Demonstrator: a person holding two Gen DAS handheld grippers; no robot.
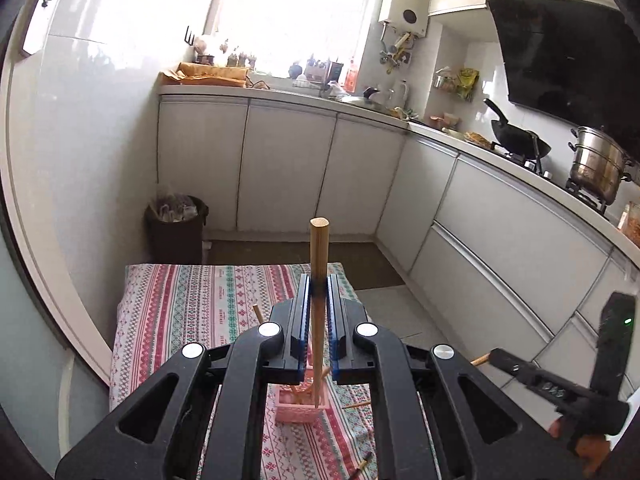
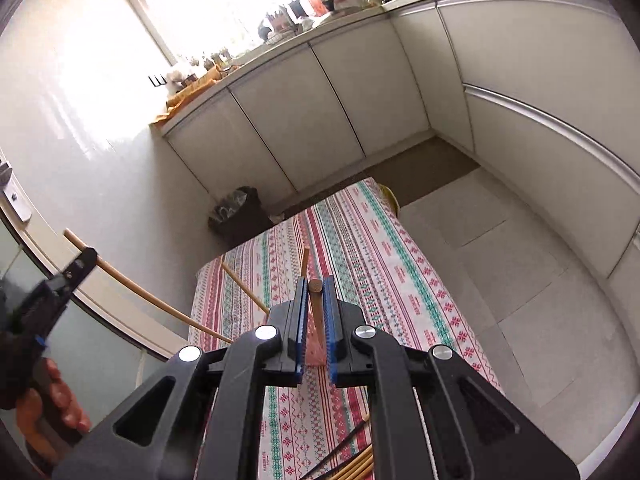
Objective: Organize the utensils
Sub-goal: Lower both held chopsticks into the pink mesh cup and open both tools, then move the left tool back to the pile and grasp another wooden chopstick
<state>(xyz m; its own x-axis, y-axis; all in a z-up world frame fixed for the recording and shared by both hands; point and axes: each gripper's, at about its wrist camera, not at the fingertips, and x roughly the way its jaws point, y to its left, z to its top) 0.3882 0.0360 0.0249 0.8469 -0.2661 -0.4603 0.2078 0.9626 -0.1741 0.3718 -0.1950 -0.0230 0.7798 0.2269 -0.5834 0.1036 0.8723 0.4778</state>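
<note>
My left gripper [image 1: 319, 286] is shut on a light wooden chopstick [image 1: 319, 248] that stands nearly upright. Its lower tip hangs over a small pink basket [image 1: 298, 410] on the striped patterned tablecloth [image 1: 192, 304]. In the right wrist view my right gripper [image 2: 316, 285] is shut on another wooden chopstick [image 2: 316, 300], and the pink basket [image 2: 316, 354] shows between the jaws below. The left gripper [image 2: 82, 262] appears at the left edge there, with its long chopstick [image 2: 152, 300]. The right gripper [image 1: 498, 358] shows at lower right in the left wrist view.
Loose chopsticks [image 2: 244, 286] lie on the cloth, with several more chopsticks [image 2: 356, 464] at its near edge. A dark waste bin [image 1: 176, 228] stands beyond the table. White cabinets [image 1: 288, 168] line the room; a wok [image 1: 516, 138] and steel pot [image 1: 596, 164] sit on the stove.
</note>
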